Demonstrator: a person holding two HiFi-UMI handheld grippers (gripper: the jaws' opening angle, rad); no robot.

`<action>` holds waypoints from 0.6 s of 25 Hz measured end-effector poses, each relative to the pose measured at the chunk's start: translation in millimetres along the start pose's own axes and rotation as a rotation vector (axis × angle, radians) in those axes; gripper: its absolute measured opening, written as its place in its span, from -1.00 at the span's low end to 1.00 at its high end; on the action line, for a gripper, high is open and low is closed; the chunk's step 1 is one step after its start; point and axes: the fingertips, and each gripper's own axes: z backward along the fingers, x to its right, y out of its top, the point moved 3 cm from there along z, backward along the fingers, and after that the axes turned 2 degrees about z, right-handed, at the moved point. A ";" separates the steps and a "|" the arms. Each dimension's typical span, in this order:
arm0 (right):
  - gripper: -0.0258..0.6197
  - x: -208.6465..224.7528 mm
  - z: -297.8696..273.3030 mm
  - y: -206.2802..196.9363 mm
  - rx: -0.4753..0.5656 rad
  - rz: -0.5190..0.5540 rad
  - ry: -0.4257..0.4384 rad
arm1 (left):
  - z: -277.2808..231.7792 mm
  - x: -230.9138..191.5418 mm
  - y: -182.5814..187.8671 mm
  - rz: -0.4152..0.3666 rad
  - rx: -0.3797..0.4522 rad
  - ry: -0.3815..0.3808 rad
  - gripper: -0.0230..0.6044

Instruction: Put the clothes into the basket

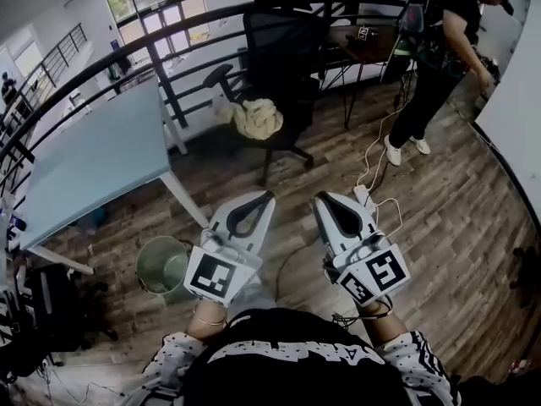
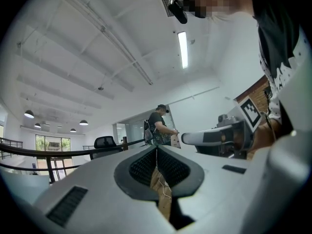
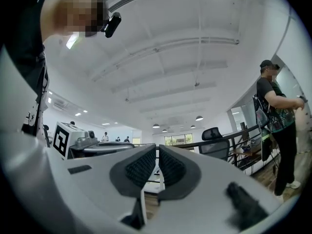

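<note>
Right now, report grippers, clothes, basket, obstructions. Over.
Left gripper shut, empty; right gripper shut, empty. Cloth on chair, untouched. Basket on floor near left gripper. White cable on floor ahead.

My left gripper (image 1: 267, 196) and right gripper (image 1: 319, 198) are pale grey shells with black ribbed pads (image 2: 144, 167), each bearing a black-and-white marker cube (image 1: 211, 276) behind. Behind those, I wear speckled white sleeves (image 1: 172, 355) and a black top (image 1: 287, 366).

Clothes (image 1: 258, 118) lie on the chair (image 1: 283, 36) right of the table (image 1: 93, 159); the basket (image 1: 152, 254) stands before the table.
</note>
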 end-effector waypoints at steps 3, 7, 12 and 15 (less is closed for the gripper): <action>-0.82 4.6 -6.1 -5.0 -0.011 0.004 -0.009 | -5.9 -7.4 -4.6 0.018 0.009 -0.002 -0.88; -0.82 10.6 -11.9 -6.6 -0.013 0.014 -0.025 | -15.6 -14.3 -9.4 0.008 0.008 -0.016 -0.88; -0.82 21.4 -24.3 -9.3 -0.021 0.015 -0.038 | -29.8 -26.2 -13.5 0.018 0.012 -0.033 -0.88; -0.82 28.5 -32.2 -10.8 -0.026 0.014 -0.043 | -39.5 -32.5 -15.0 0.019 0.015 -0.041 -0.88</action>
